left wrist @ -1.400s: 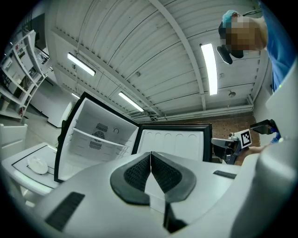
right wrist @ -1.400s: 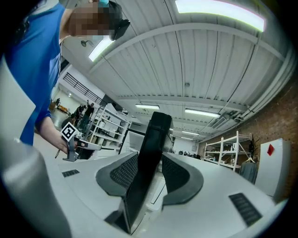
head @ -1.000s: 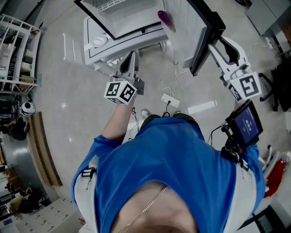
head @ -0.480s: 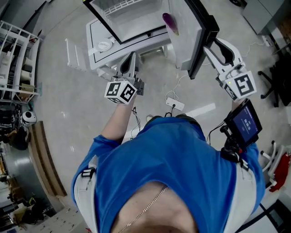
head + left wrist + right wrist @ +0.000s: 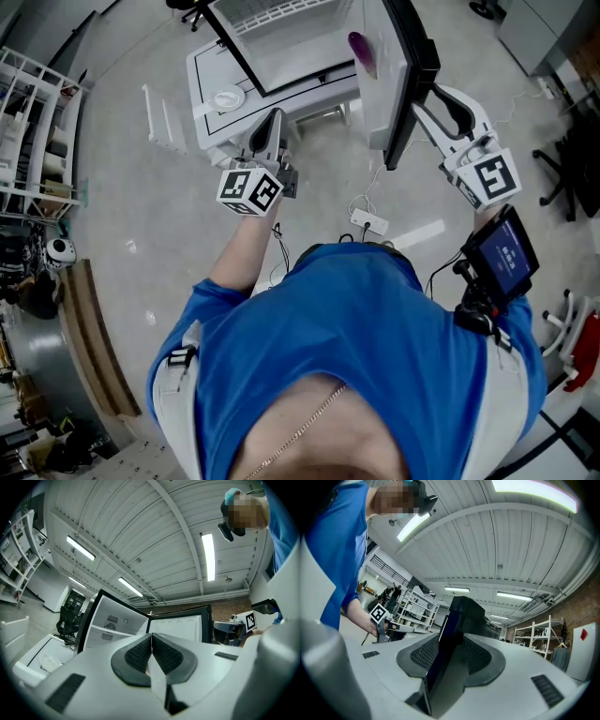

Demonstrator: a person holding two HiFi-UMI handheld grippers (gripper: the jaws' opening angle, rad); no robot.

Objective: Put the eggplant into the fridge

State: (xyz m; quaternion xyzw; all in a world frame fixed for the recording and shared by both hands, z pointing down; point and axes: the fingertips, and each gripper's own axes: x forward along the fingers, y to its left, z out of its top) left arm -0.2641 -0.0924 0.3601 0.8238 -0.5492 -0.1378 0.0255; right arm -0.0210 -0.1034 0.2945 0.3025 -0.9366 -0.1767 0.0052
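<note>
Eggplant (image 5: 363,53): purple, sits against the white inner side of the open fridge door (image 5: 397,47), near the top of the head view. Whether it rests in a door shelf cannot be made out.

Relative to grippers: the eggplant is apart from both. It lies just left of the door's dark edge in the head view, beyond the right gripper (image 5: 422,92) and well to the right of the left gripper (image 5: 271,116).

Right gripper: jaws stand wide and are clamped on the dark outer edge of the fridge door. In the right gripper view the door edge runs straight up between the ribbed pads (image 5: 423,652).

Left gripper: jaws pressed together with nothing between them, as the left gripper view shows (image 5: 151,638). It points at the open fridge (image 5: 214,86), in front of its lower edge, not touching it.

Arms: the left forearm reaches out bare from a blue sleeve, hand under the marker cube (image 5: 249,189). The right hand is stretched out to the side, at the door. A power strip (image 5: 369,222) lies on the floor between the arms.
</note>
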